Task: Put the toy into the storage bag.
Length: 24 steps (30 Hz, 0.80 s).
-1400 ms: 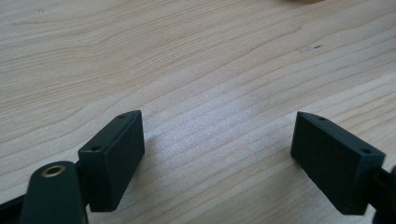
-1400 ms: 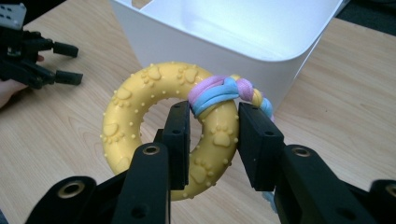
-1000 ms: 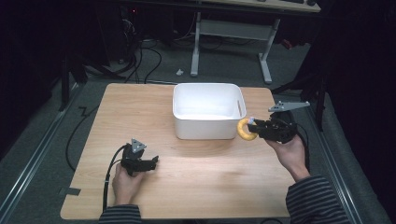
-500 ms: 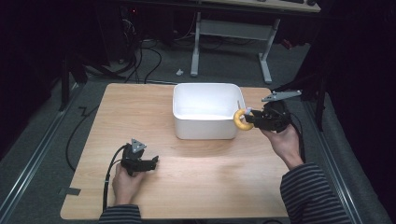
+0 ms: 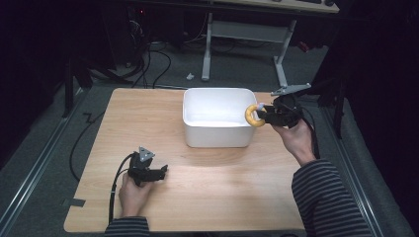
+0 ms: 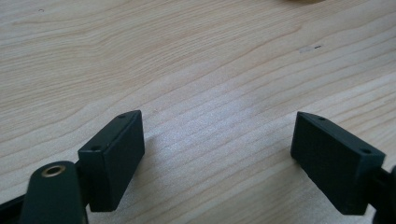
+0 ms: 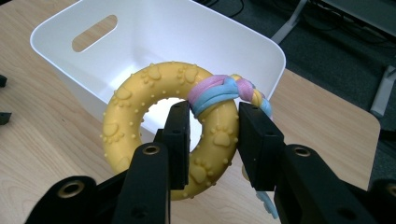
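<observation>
Yellow ring toy with a pink-blue cloth knot sits clamped in the right gripper, over the white bin's three o'clock rim. Left gripper rests on the wooden bench at seven o'clock, jaws apart.

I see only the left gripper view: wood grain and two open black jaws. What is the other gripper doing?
Observer: The right gripper is shut on a yellow ring toy, with one jaw through its hole.
Operator: Is the ring plain?
Observer: No. It has paw prints in relief, and a pink and blue braided rope is tied around it.
Operator: Where is it above the table?
Observer: In the high view, it is held at the right rim of a white bin, not yet inside.
Operator: Is anything in the bin?
Observer: Its visible inside looks empty, and one end wall has a handle slot.
</observation>
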Tool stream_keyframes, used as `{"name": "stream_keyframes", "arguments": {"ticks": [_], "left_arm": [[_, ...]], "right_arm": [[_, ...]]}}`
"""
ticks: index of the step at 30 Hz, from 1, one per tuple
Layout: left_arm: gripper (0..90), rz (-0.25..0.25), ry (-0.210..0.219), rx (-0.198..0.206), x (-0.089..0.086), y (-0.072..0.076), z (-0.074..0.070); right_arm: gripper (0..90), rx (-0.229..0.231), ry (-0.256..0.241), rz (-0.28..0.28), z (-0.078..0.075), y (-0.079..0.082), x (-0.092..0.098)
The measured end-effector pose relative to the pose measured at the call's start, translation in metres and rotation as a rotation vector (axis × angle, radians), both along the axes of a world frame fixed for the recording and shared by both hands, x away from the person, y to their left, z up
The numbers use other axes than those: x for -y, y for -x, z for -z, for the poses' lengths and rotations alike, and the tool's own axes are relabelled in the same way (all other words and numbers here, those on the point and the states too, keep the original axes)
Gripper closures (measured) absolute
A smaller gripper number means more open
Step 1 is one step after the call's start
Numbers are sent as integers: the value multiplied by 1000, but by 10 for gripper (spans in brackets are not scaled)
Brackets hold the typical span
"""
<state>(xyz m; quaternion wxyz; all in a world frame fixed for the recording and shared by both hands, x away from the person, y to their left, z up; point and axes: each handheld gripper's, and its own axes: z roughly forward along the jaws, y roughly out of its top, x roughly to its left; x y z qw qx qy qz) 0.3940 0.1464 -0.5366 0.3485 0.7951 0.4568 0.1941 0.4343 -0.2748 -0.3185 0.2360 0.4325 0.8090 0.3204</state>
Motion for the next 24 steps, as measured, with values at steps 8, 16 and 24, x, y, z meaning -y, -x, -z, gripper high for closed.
{"name": "stream_keyframes", "arguments": {"ticks": [8,16,24], "left_arm": [[177,0,0,0,0,0,0],[177,0,1,0,0,0,0],[177,0,0,0,0,0,0]], "right_arm": [[665,2,35,-22,0,-13,-15],[665,1,44,-29,2,-22,-26],[666,-1,43,-46,3,-32,-40]]}}
